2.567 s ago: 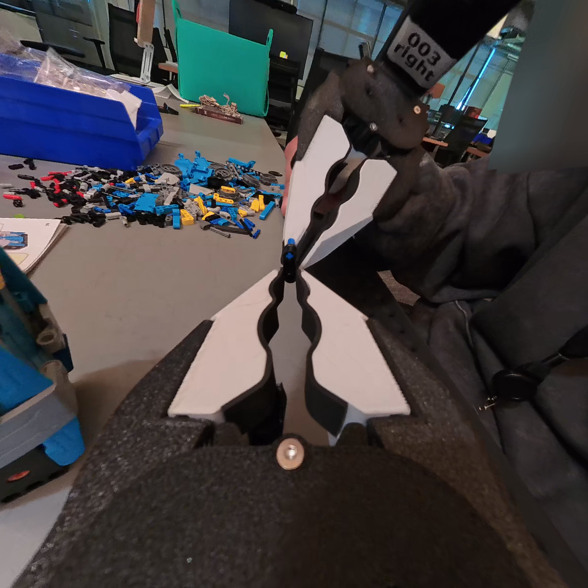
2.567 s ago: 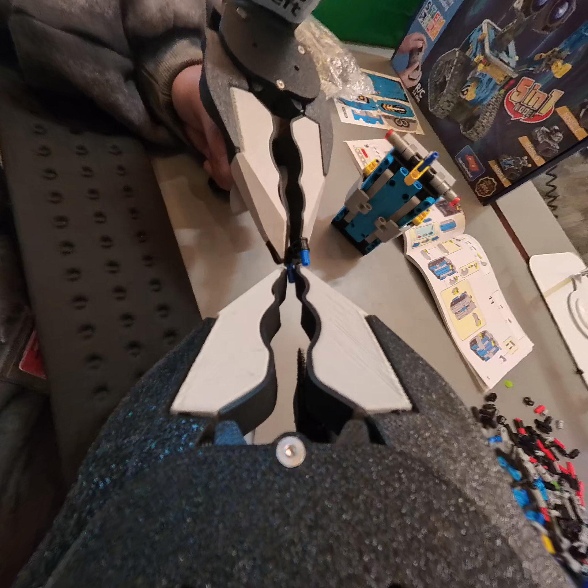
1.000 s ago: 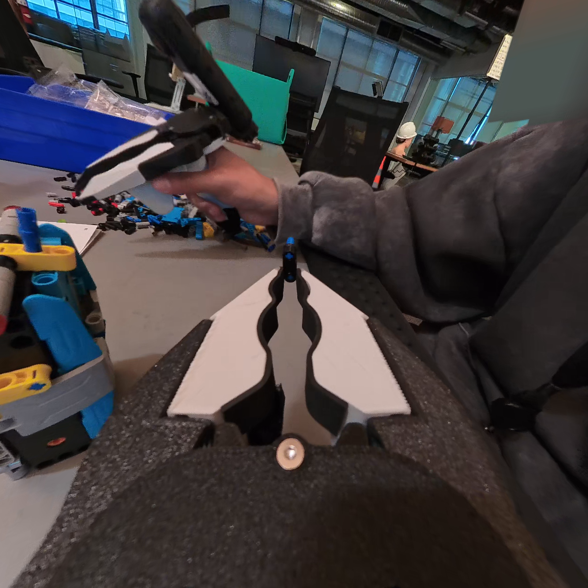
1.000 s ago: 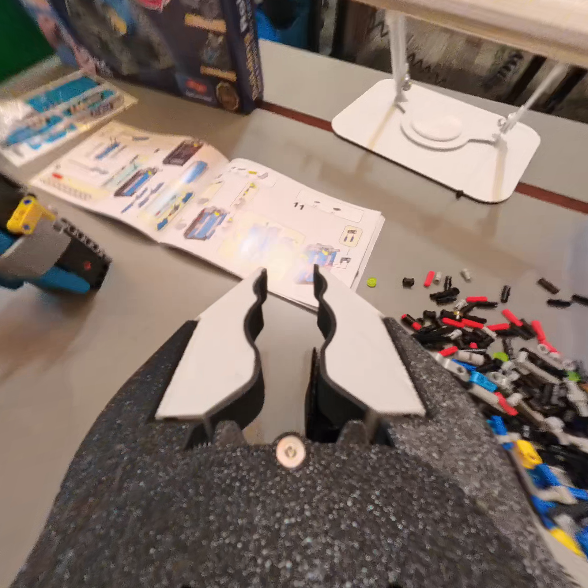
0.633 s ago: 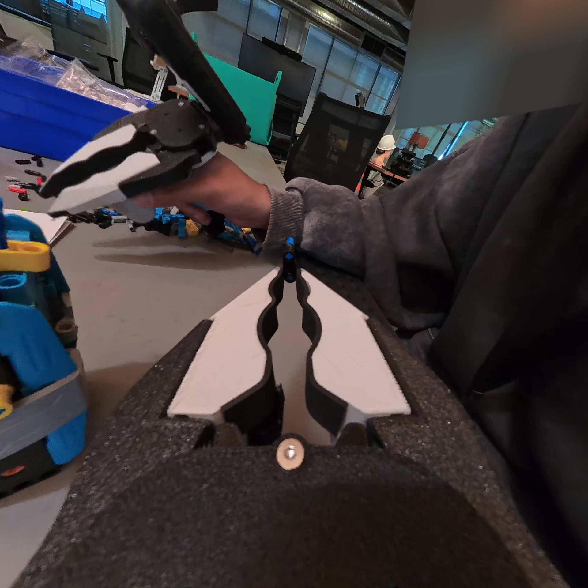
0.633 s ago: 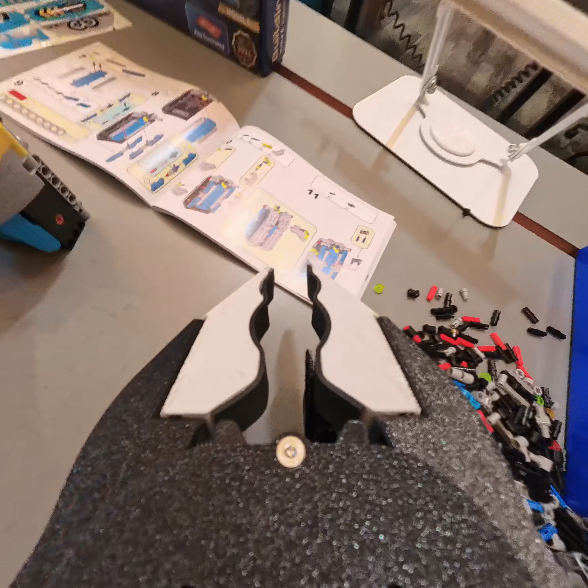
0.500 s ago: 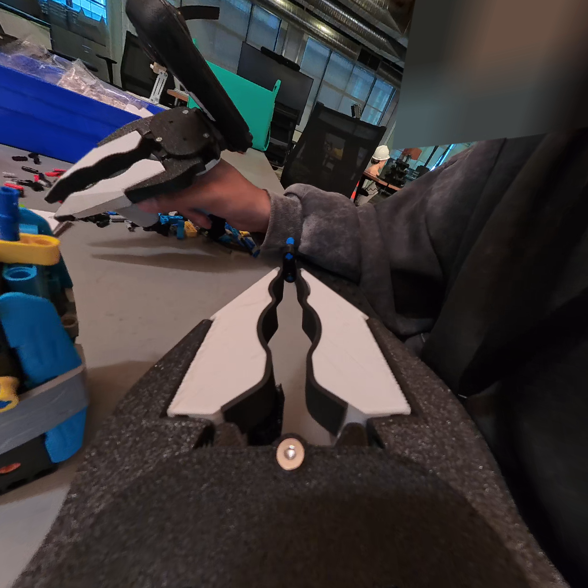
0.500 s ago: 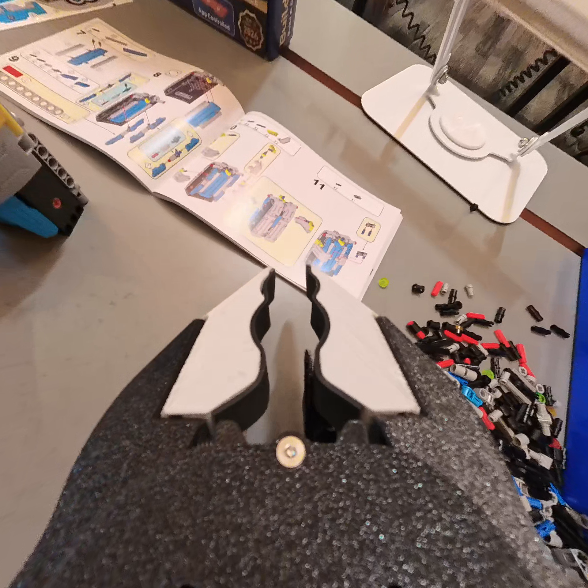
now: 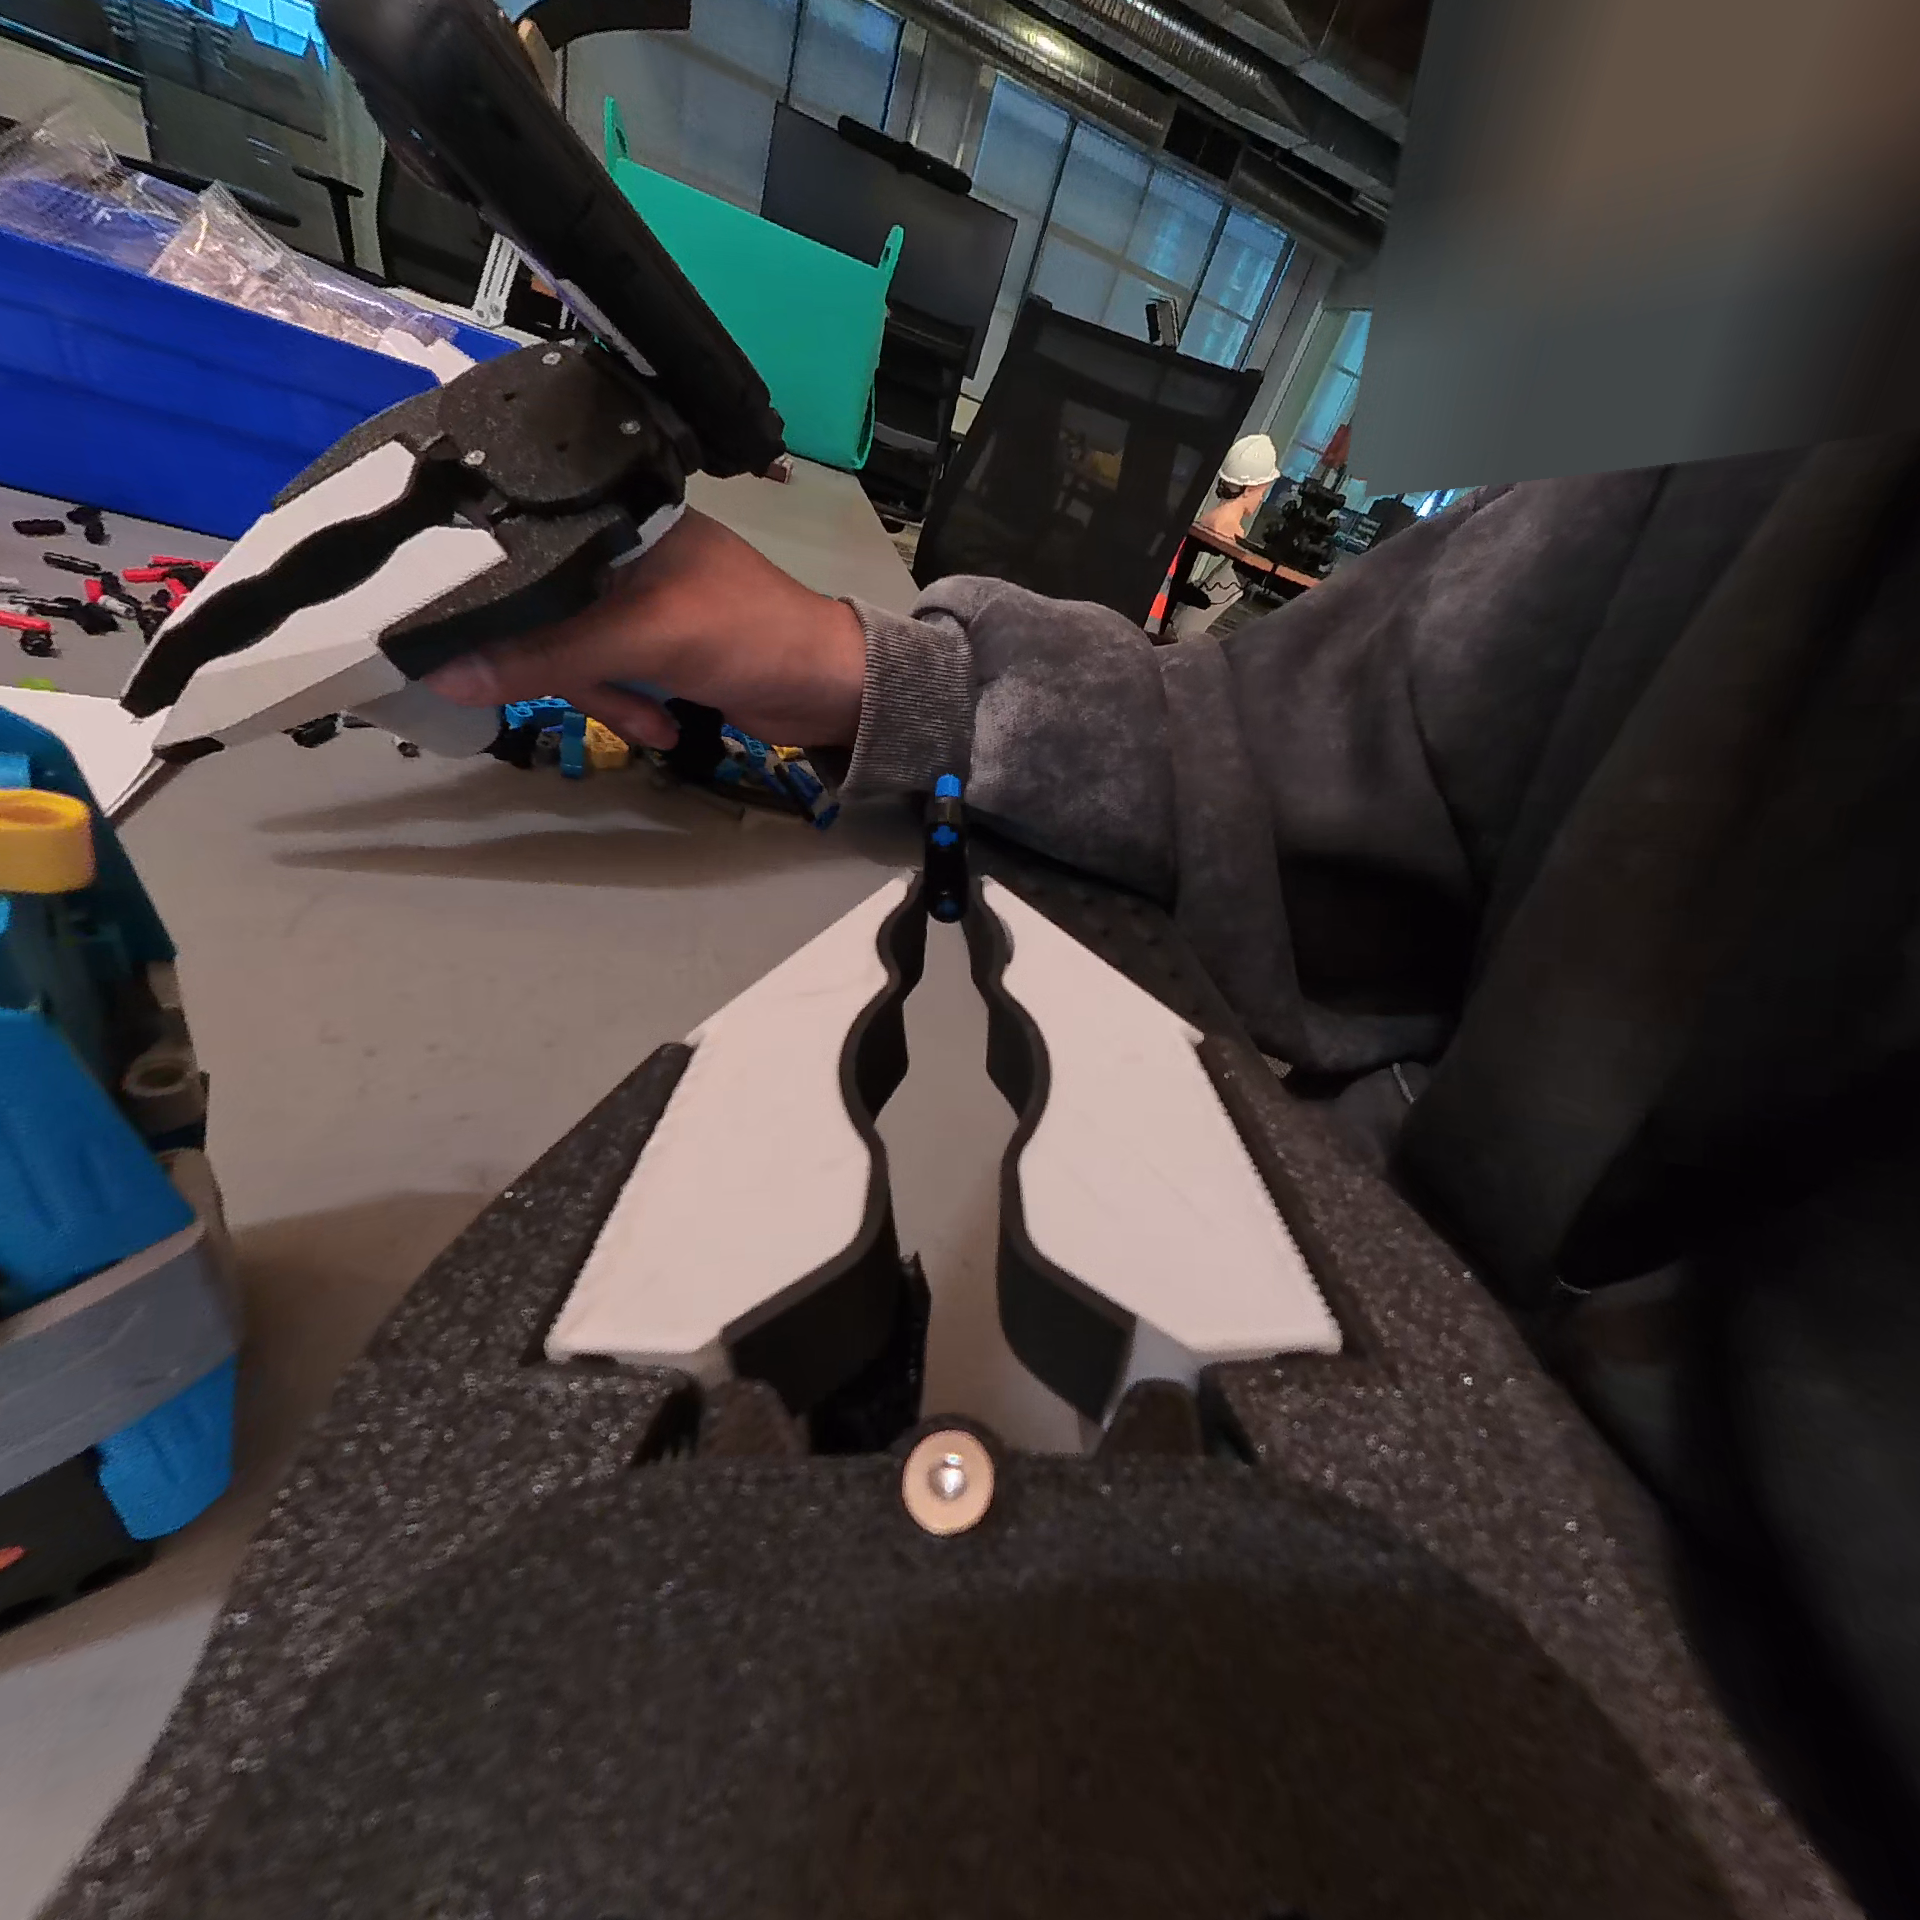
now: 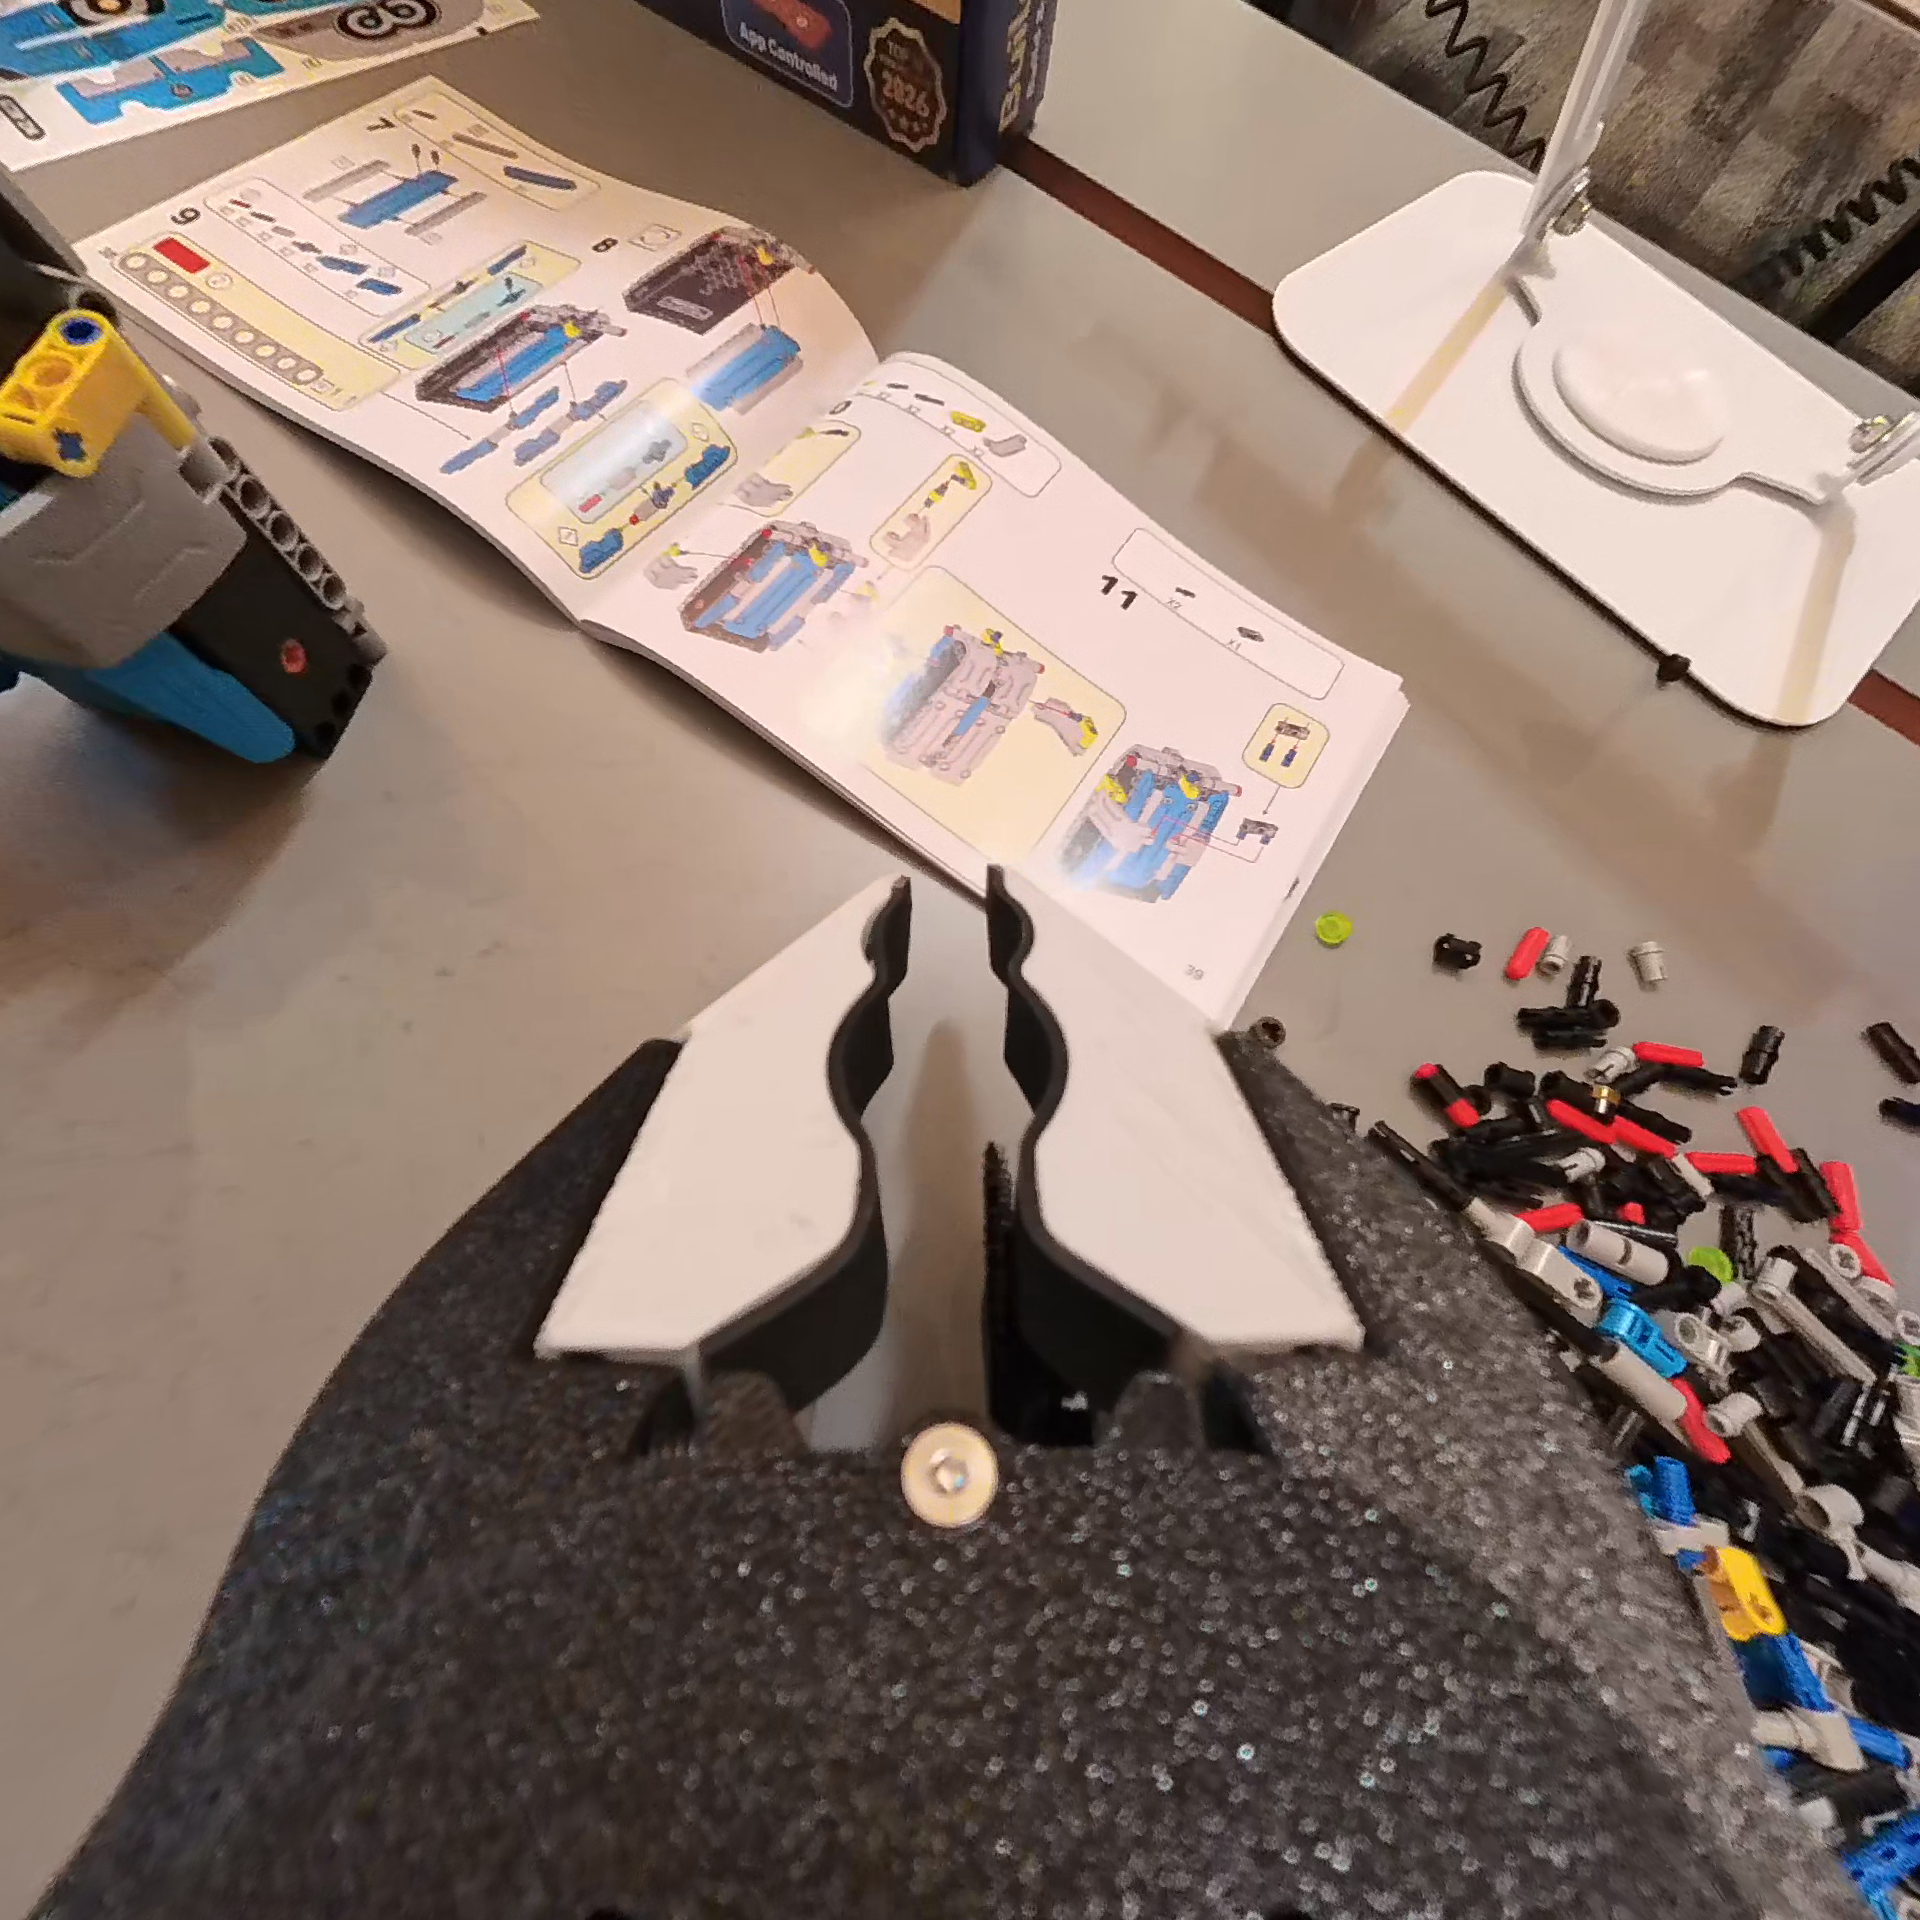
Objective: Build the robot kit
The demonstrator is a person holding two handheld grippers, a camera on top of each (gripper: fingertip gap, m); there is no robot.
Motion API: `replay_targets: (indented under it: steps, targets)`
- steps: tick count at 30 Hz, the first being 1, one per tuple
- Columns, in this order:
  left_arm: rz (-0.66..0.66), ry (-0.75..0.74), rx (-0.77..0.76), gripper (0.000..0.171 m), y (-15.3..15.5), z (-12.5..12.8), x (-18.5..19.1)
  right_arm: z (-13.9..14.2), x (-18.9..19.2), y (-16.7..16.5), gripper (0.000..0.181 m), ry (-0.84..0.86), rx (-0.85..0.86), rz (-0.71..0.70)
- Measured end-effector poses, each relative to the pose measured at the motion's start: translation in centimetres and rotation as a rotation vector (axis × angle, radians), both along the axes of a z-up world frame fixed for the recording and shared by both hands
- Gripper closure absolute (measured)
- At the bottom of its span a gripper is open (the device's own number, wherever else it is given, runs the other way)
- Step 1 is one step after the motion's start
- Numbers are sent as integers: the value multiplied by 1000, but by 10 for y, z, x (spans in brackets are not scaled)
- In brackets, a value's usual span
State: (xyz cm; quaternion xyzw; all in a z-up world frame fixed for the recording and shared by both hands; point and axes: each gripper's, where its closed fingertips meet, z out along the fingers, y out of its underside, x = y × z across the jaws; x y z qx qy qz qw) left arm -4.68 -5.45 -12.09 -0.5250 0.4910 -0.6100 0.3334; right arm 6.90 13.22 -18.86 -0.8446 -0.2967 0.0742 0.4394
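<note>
Pinched in the left gripper (image 9: 943, 902) tips, a small black-and-blue pin (image 9: 944, 850) stands upright above the grey table (image 9: 436, 997). Only the right wrist view shows the right gripper (image 10: 948, 896) empty, jaws slightly apart, over an open instruction booklet (image 10: 935, 582), with loose pieces (image 10: 1683, 1226) at 3 o'clock and a blue-grey model (image 10: 156, 582) at 10.

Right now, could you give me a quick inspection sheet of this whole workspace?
Surface: grey table, no spills seen.
Job's things: small black-and-blue pin; part-built blue model; open instruction booklet.
Clutter: loose pile of small parts; box; white stand base; blue bin.
Grippers: left gripper pinches the pin; right gripper open, holding nothing, above the booklet's edge.
Cables: nothing seen.
Surroundings: green panel, office chair.
</note>
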Motion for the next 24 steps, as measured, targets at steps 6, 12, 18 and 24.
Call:
replay_targets:
  steps: [6, 12, 18, 24]
  targets:
    - [3, 3, -1, 165, 0, 0, 0, 1, -6, -3, 167, 22, -2, 32]
    - [140, 196, -78, 165, 26, -26, 2, 99, -96, -92, 168, 632, 74, 662]
    - [201, 278, 2, 165, 36, -37, 0, 43, -122, -134, 150, 563, -341, 836]
    - [211, 334, 56, 165, 36, -40, -7, 30, -130, -145, 175, 473, -339, 877]
